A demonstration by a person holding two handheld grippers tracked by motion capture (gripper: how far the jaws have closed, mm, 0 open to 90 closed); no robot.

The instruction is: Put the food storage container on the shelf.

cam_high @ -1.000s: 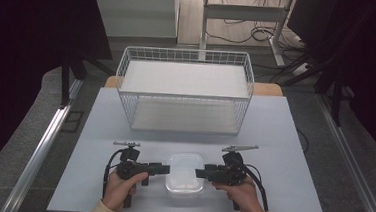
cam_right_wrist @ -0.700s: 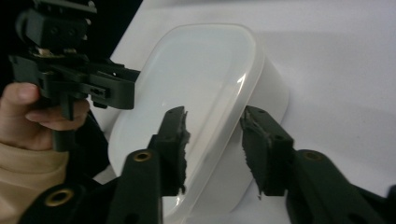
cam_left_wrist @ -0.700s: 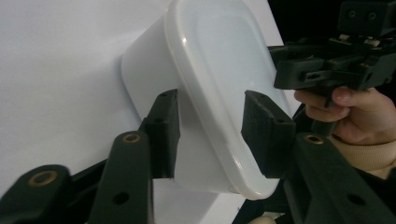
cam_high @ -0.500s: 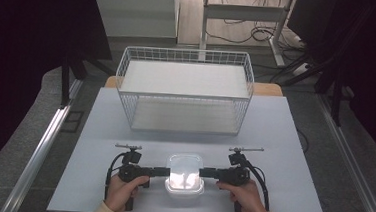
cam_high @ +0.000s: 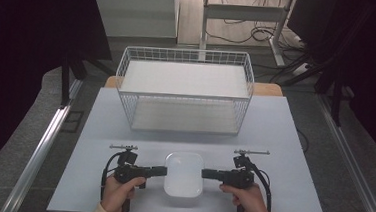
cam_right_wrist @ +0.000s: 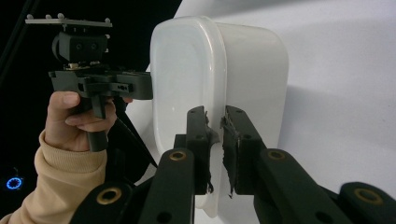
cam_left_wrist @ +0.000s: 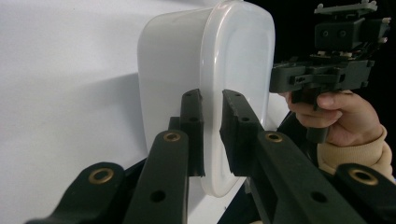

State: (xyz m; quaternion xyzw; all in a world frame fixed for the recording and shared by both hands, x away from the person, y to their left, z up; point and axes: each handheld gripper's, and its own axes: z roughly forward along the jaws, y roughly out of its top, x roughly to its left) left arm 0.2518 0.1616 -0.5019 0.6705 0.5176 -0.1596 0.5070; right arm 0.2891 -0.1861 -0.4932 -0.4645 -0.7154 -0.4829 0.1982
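A white lidded plastic container (cam_high: pixel 183 179) sits on the white table near the front edge, between both grippers. My left gripper (cam_high: pixel 160 171) is shut on the rim at the container's left side. In the left gripper view its jaws pinch the lid's lip (cam_left_wrist: pixel 212 140), with the container (cam_left_wrist: pixel 205 60) rising beyond. My right gripper (cam_high: pixel 207 174) is shut on the rim at the opposite side. The right gripper view shows its jaws clamped on the lip (cam_right_wrist: pixel 215 149) of the container (cam_right_wrist: pixel 219 70). Each hand grips a handle.
A white wire basket (cam_high: pixel 184 93) with two shelf levels stands at the back middle of the table (cam_high: pixel 283 143). Metal rails run along both sides of the table. Cables and a desk frame lie on the floor beyond.
Both grippers have levelled out and closed in on the container's two sides. The container looks shifted slightly toward the front edge.
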